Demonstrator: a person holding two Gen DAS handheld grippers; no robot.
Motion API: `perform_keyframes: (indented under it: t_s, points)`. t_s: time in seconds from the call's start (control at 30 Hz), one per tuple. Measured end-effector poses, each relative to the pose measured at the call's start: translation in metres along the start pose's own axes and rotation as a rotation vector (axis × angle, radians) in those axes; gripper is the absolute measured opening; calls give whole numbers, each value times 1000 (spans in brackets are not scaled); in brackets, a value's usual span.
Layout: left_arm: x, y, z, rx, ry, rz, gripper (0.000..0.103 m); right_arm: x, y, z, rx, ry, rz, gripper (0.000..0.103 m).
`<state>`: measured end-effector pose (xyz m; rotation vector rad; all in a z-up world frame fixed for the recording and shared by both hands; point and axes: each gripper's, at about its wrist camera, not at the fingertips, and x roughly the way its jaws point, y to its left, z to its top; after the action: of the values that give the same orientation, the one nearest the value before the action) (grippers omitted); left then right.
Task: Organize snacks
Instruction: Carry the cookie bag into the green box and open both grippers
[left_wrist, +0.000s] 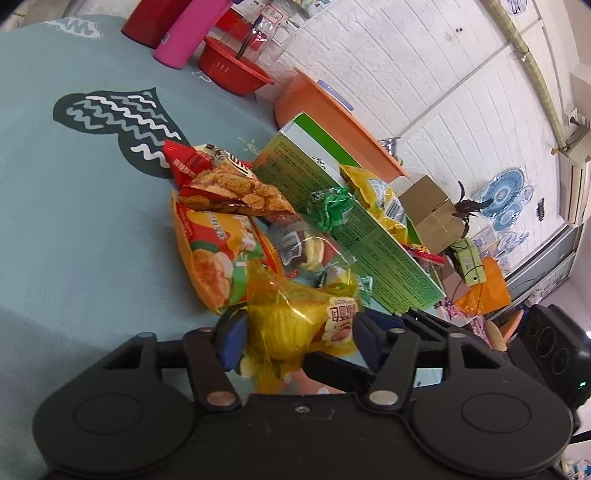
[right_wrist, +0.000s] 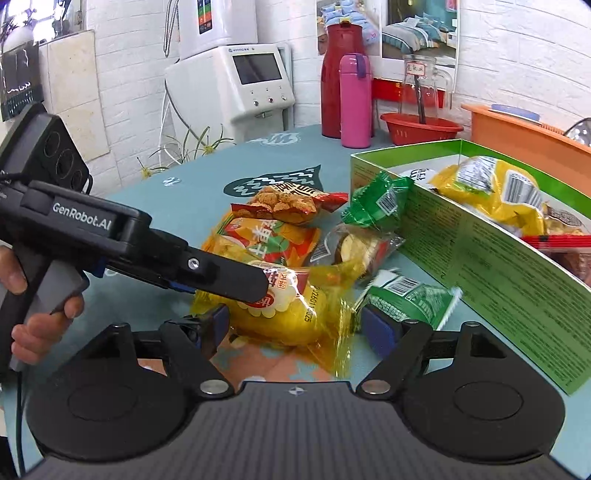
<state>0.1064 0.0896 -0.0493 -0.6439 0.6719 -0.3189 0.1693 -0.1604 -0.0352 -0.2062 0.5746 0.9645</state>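
The left hand-held gripper (left_wrist: 299, 338) is clamped on a yellow translucent snack packet (left_wrist: 295, 325) near the worktop's front edge. The right hand-held gripper (right_wrist: 295, 328) stands apart, empty. A green cardboard box (right_wrist: 480, 258) holds some packets; several remain outside.

Yellow snack pkt (right_wrist: 280, 310) nearest; other pkts beside green box (right_wrist: 480, 258) (some inside).

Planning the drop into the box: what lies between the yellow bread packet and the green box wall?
In the right wrist view, a green snack packet lies on the tablecloth between the yellow bread packet and the green box.
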Motion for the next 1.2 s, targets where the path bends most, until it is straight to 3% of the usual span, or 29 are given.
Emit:
perform_keyframes:
  t_s: [0.03, 0.07, 0.1, 0.2, 0.37, 0.57, 0.77, 1.03, 1.07, 1.13, 1.17, 1.2]
  points:
    - [0, 1, 0, -4, 2, 3, 58, -1, 0, 1, 12, 0, 13, 99]
    - [-1, 3, 0, -14, 0, 2, 50, -2, 2, 2, 15, -3, 3, 88]
    - [-3, 3, 0, -19, -6, -6, 43, -5, 5, 2, 4, -10, -9, 84]
    - [-11, -4, -2, -2, -21, -19, 38, -16, 9, 1, -8, -18, -28, 71]
    - [-29, -33, 6, 54, -75, -69, 38, -46, 19, 5, -30, -95, -77, 69]
    - [-25, -72, 47, 153, -137, -122, 38, -71, 11, 34, -78, -225, -170, 69]
    - [26, -85, 98, 155, -129, -176, 38, -64, -30, 66, -51, -285, -269, 69]
    - [92, -81, 143, 143, -95, -191, 38, -40, -93, 92, 43, -262, -337, 69]
    - [98, -78, 145, 146, -94, -191, 41, -37, -98, 93, 48, -260, -339, 70]
    - [109, -71, 149, 133, -89, -173, 79, -26, -109, 94, 54, -250, -338, 75]
    - [112, -68, 149, 122, -89, -154, 103, -21, -114, 93, 59, -239, -337, 90]
    - [112, -65, 146, 116, -97, -133, 103, -15, -116, 91, 60, -214, -339, 102]
